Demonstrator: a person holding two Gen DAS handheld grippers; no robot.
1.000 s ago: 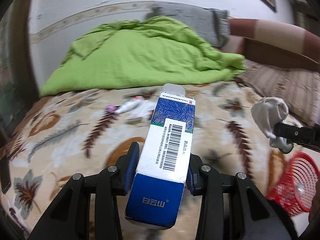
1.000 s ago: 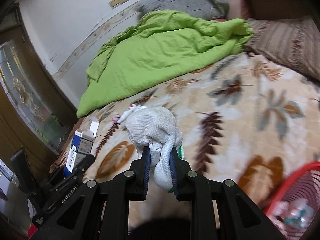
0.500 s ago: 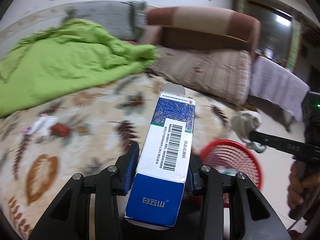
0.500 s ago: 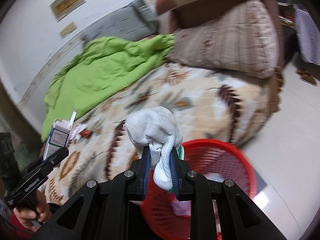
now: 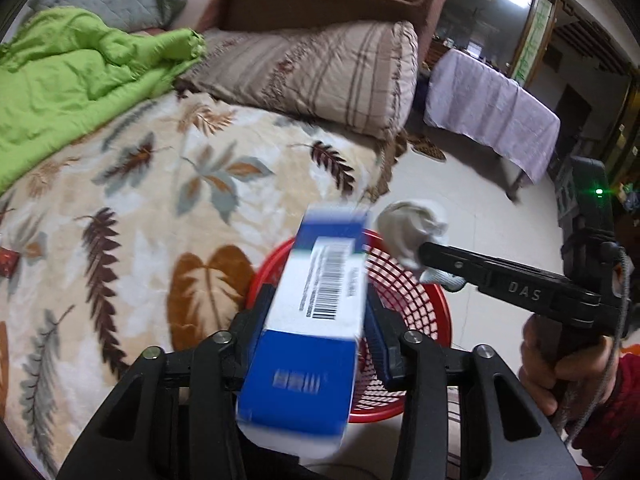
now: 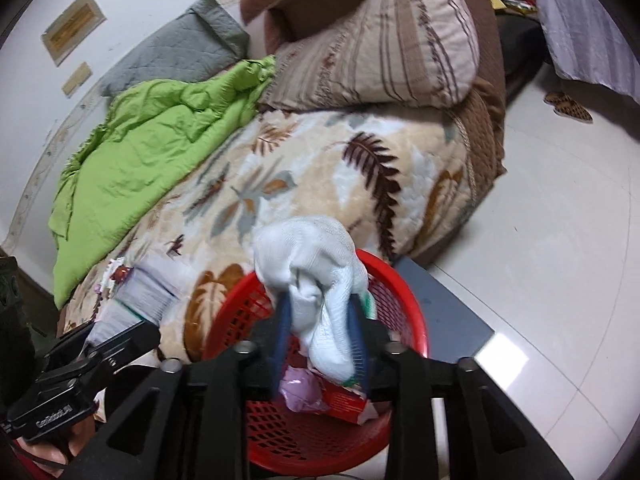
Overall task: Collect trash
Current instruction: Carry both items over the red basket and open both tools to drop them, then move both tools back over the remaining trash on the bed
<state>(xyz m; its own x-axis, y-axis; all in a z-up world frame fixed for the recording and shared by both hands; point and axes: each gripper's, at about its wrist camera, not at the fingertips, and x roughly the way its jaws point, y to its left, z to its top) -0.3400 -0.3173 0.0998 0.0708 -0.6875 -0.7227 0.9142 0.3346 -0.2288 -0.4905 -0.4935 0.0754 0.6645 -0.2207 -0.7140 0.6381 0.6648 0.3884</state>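
Note:
A blue and white carton (image 5: 312, 320) with a barcode is between the jaws of my left gripper (image 5: 318, 300). The jaws are opening, and the carton looks blurred and tilted, loose from the right pad, just above the red mesh basket (image 5: 436, 300). A crumpled white cloth (image 6: 308, 248) hangs between the pads of my right gripper (image 6: 320, 312). Those jaws are opening too and stand apart over the red basket (image 6: 416, 312). In the left wrist view the right gripper (image 5: 424, 256) and its cloth (image 5: 408, 224) are over the basket's far rim. In the right wrist view the left gripper (image 6: 132, 332) and carton (image 6: 148, 292) are at the lower left.
The basket stands on the tiled floor against a bed with a leaf-print blanket (image 5: 160, 200). Inside it lie a pink wrapper (image 6: 300, 390) and a red packet (image 6: 344, 400). A green quilt (image 6: 152, 152), a striped pillow (image 6: 380, 52) and small litter (image 6: 118, 274) are on the bed.
Both grippers swung from over the bed to above the red basket. Both pairs of jaws have spread; the carton has tilted and blurred, and the cloth hangs looser.

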